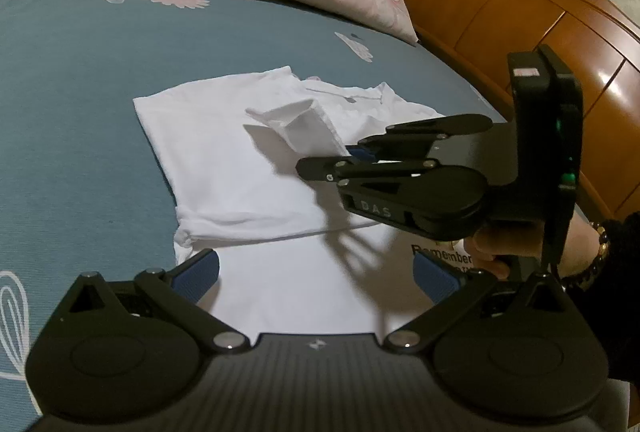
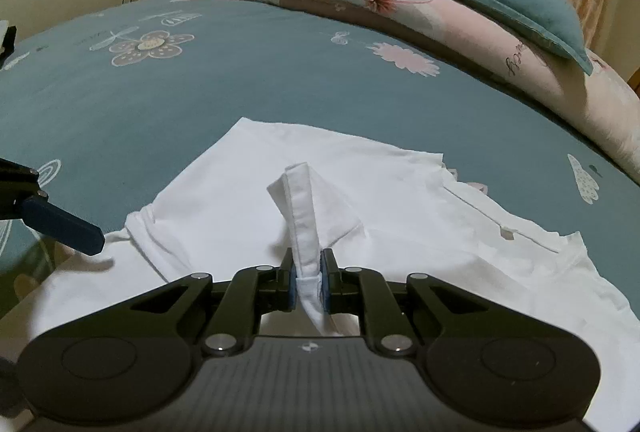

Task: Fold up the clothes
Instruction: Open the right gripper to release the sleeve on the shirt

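The right hand-held gripper (image 2: 308, 282) is clamping the hemmed sleeve (image 2: 304, 207) of one white shirt (image 1: 240, 167) lying on the bed (image 1: 80, 71), carrying it inward ahead of its fingers. The left hand-held gripper (image 1: 316, 272) is hovering with jaws apart, empty, over the near cloth. One side is seemingly already folded in; this sleeve and the final folds are remaining.
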`<action>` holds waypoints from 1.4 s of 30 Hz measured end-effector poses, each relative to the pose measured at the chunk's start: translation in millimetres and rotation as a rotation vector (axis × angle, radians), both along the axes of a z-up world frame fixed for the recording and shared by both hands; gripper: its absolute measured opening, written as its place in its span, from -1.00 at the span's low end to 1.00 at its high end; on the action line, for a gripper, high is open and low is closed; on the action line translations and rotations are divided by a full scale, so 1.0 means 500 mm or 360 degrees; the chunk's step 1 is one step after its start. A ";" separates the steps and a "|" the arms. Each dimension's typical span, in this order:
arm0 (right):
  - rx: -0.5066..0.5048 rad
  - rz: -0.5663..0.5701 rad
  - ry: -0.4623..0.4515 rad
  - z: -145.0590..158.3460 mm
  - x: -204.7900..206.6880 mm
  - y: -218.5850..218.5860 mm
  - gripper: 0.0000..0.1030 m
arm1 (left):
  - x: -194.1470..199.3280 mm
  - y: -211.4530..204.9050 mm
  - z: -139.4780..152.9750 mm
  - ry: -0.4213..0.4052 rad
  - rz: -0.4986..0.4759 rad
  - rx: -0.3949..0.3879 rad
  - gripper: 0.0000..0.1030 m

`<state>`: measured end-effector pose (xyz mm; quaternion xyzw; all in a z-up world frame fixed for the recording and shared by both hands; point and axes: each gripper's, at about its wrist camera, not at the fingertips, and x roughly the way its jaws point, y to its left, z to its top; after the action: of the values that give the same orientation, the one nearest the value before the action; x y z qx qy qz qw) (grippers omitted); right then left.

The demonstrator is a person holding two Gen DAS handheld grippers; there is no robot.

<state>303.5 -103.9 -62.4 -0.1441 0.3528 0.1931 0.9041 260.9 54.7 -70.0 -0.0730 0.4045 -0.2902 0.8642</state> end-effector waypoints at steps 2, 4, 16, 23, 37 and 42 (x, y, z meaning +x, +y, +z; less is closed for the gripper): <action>-0.0018 0.0020 0.0021 -0.003 -0.001 0.002 -0.72 | 0.001 -0.002 -0.001 0.0004 -0.0002 0.0004 0.99; -0.0021 0.0038 0.0023 -0.003 -0.006 0.000 -0.72 | 0.001 -0.004 -0.002 0.0006 -0.0004 0.0008 0.99; 0.0015 0.0120 0.0046 0.021 -0.026 0.004 -0.22 | 0.003 -0.009 -0.003 0.0001 -0.0014 -0.0008 0.99; -0.0072 0.0091 0.0058 0.078 -0.054 -0.046 -0.10 | -0.002 -0.016 0.001 -0.0021 -0.0031 -0.0039 0.99; -0.0168 -0.0677 0.0029 0.171 -0.149 -0.383 -0.03 | 0.000 -0.063 -0.051 0.0034 -0.0039 0.0046 0.99; 0.0121 -0.0982 -0.0015 0.118 -0.197 -0.502 -0.01 | -0.013 -0.060 -0.067 -0.0064 -0.0035 0.0017 0.99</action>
<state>205.1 -354.9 -3.2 0.0030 0.3684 -0.0782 0.9264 254.5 24.5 -103.5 -0.0580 0.3893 -0.2990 0.8693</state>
